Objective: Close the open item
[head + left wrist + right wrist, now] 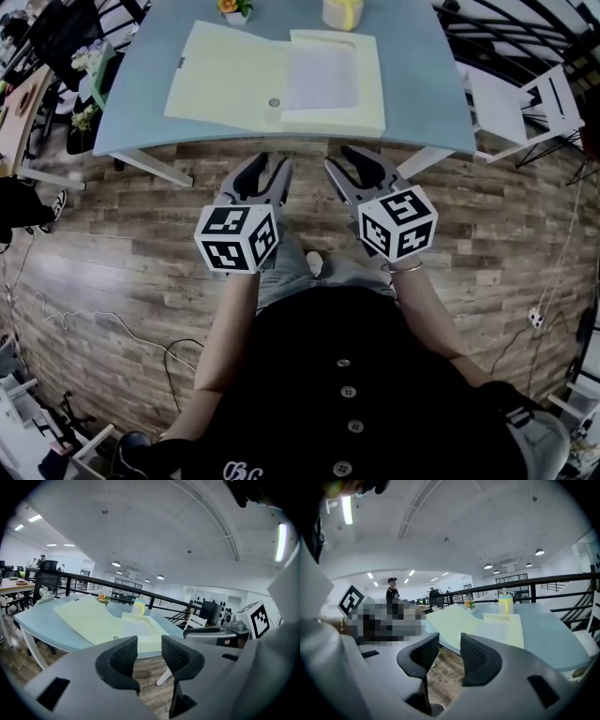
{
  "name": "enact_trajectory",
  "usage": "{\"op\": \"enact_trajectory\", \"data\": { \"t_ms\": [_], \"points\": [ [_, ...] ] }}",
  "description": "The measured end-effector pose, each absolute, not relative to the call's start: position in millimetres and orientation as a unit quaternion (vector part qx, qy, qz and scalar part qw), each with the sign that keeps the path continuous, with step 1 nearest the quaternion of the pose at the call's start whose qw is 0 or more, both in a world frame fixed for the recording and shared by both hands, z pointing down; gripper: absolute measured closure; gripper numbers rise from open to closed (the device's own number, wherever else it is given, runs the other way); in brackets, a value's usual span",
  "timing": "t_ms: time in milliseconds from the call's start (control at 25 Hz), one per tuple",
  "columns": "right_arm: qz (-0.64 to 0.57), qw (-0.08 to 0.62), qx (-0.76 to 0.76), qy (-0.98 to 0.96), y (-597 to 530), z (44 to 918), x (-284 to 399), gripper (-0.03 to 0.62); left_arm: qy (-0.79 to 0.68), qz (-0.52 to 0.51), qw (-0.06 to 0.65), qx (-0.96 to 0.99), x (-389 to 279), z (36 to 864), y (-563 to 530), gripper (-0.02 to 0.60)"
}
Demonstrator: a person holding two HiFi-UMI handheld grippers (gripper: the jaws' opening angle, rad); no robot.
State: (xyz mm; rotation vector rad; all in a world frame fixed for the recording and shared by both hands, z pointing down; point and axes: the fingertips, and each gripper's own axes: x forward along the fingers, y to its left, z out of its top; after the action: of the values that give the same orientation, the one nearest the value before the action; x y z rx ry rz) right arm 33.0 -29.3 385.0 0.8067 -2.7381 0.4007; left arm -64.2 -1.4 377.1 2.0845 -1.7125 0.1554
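Hovering just short of the pale blue table's near edge, the left gripper has its jaws moderately apart and empty. The open pale yellow plastic file box lies along that edge, and the right gripper gapes likewise.

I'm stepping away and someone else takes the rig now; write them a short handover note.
Left tool: open, empty, short of the table.
Right tool: open, empty, also short of it.
File box: on the table, lid lying open flat on the left tool's side.
Done: nothing yet.
Left: swing the lid over and shut the box.
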Motion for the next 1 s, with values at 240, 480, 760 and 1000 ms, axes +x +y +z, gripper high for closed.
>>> {"op": "enact_trajectory", "data": {
  "t_ms": [240,480,760,1000],
  "points": [
    [0.141,0.137,0.283,-0.939,-39,390,33,0.459,-0.618,0.056,0.225,0.751,-65,380,-13,0.425],
    [0.143,0.141,0.284,-0.938,-55,393,24,0.457,-0.621,0.056,0.233,0.746,-80,384,-28,0.425],
    [0.143,0.143,0.29,-0.935,-84,396,4,0.457,-0.623,0.057,0.233,0.745,-108,386,-56,0.425],
    [0.142,0.138,0.296,-0.935,-112,393,-23,0.456,-0.625,0.056,0.227,0.745,-144,380,-87,0.425]
  ]
}}
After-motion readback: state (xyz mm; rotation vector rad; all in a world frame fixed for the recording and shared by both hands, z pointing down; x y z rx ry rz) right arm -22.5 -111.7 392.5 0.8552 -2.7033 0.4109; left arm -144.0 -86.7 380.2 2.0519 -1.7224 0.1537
